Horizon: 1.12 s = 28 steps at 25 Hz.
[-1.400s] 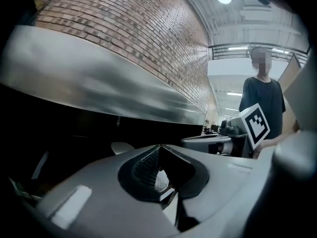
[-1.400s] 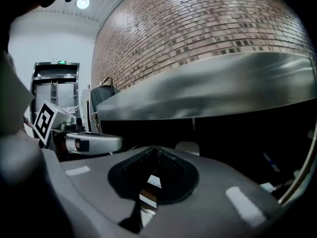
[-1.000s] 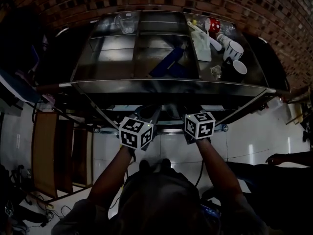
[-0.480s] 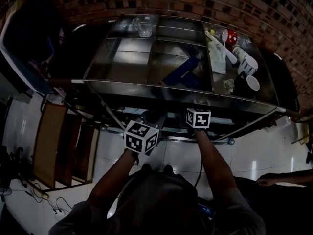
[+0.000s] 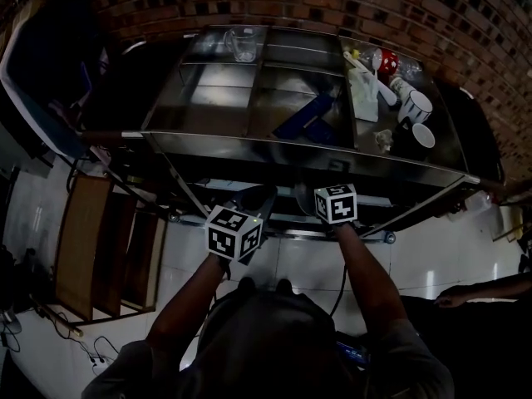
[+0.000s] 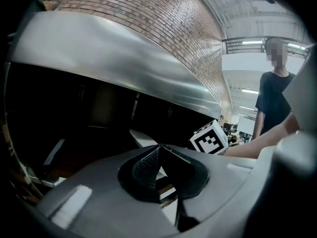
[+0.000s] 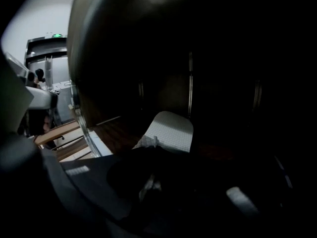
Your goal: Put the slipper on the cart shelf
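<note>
A: From above?
B: Left gripper [image 5: 258, 202] and right gripper [image 5: 320, 196], the 2 of them, reach under the cart's [image 5: 307, 150] near edge.
A: Left gripper view?
B: Fingers pinched together, empty; the pale slipper [image 6: 141, 137] is just beyond.
A: Right gripper view?
B: Fingers closed too; the slipper lies on the dark shelf [image 7: 119, 135], at their tips.

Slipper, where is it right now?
In the right gripper view the white slipper sits near the centre, just ahead of the right gripper, in the dark space under the cart's top.
</note>
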Available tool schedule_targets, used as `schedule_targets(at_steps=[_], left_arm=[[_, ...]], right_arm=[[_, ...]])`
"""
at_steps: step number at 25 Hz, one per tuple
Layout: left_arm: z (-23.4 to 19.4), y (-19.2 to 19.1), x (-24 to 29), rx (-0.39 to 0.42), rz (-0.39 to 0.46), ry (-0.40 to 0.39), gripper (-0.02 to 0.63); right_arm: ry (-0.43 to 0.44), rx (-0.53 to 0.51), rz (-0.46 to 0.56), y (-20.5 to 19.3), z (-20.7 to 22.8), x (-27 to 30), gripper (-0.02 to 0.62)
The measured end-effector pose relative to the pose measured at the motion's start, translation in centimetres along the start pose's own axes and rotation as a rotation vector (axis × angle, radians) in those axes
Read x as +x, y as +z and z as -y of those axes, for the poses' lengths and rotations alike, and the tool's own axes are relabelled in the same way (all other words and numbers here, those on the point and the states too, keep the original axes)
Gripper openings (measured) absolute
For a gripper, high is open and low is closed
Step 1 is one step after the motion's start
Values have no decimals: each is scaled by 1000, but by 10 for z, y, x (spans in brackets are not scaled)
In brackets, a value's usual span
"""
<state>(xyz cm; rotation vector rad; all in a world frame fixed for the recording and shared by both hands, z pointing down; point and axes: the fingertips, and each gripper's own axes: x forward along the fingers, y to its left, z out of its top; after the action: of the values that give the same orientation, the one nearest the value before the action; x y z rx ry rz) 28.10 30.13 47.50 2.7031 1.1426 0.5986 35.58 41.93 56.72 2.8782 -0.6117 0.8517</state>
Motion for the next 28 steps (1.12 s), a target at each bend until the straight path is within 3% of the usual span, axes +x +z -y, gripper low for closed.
schedule_targets(at_steps=[11, 17, 28], left_arm=[[26, -2, 3, -7, 6, -58, 6], [37, 1, 6, -3, 16, -81, 6], [33, 7, 2, -16, 45, -50, 8]], right_arm=[[89, -42, 92, 15, -35, -88, 8], [89, -22, 102, 13, -36, -104, 9], [104, -26, 110, 17, -40, -108, 9]])
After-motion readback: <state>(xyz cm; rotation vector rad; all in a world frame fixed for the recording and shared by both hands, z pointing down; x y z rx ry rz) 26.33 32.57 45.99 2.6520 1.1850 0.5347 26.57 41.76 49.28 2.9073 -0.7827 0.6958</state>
